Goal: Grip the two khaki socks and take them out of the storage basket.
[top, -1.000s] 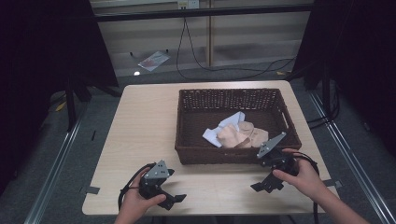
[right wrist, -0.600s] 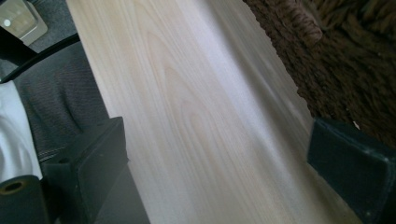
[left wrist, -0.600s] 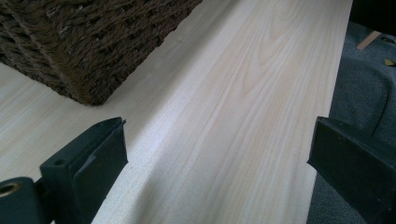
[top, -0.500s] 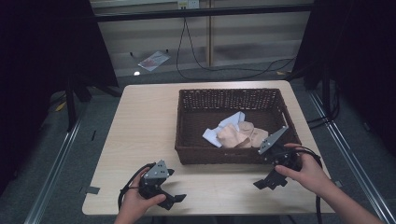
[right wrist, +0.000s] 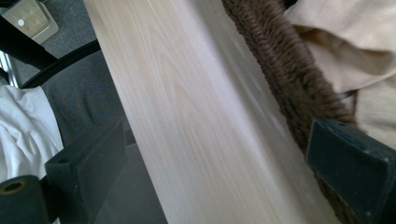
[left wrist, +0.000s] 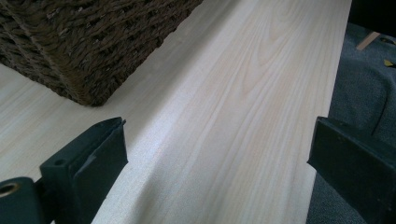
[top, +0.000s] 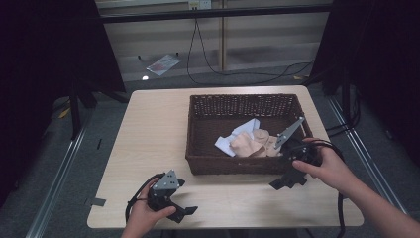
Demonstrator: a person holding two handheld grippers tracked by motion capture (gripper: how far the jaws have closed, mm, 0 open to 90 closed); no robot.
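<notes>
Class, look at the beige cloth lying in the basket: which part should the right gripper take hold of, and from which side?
Probably a raised fold of the beige cloth, coming down from above. The basket walls block any sideways approach, and the cloth lies crumpled, so its bunched ridges give the open right gripper something to pinch.

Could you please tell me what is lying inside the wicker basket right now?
Inside the basket lie beige cloths over a white cloth. Anything beneath them is covered.
</notes>
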